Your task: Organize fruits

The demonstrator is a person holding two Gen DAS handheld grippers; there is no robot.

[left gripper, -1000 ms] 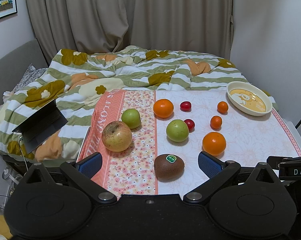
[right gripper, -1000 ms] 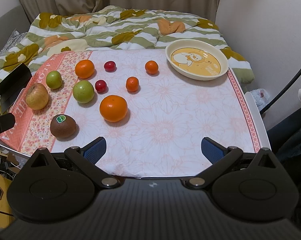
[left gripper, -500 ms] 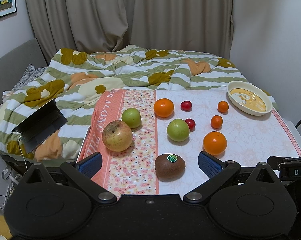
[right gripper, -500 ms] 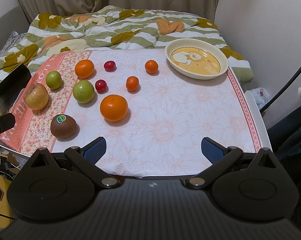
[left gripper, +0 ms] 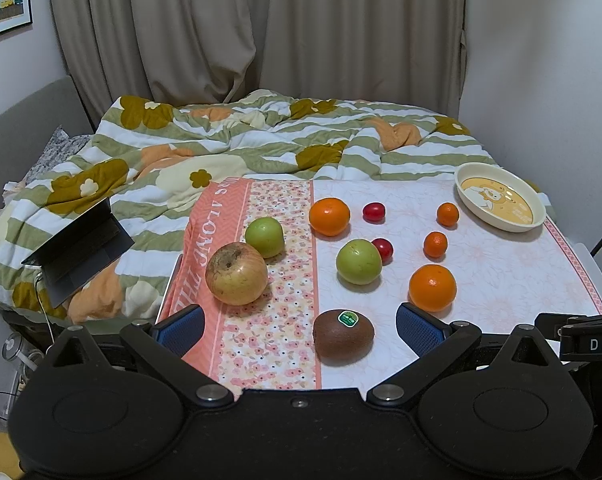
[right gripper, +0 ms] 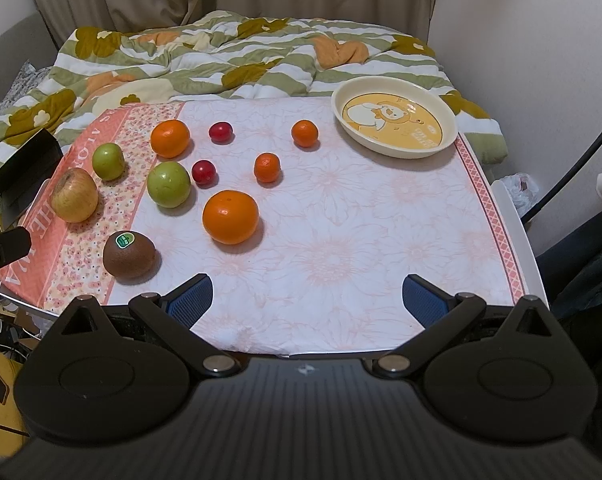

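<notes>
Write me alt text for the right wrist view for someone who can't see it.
Ten fruits lie loose on a floral cloth: a kiwi, three apples, four oranges, two small red fruits. An empty cream dish sits far right. The open right gripper frames the near edge, holding nothing; a rumpled duvet lies behind.

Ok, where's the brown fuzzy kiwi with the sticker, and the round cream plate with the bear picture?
Brown fuzzy kiwi with a green sticker (left gripper: 343, 338): left wrist view, middle of its skin.
Round cream plate with a bear picture (right gripper: 395, 123): right wrist view, on its yellow printed base.
</notes>
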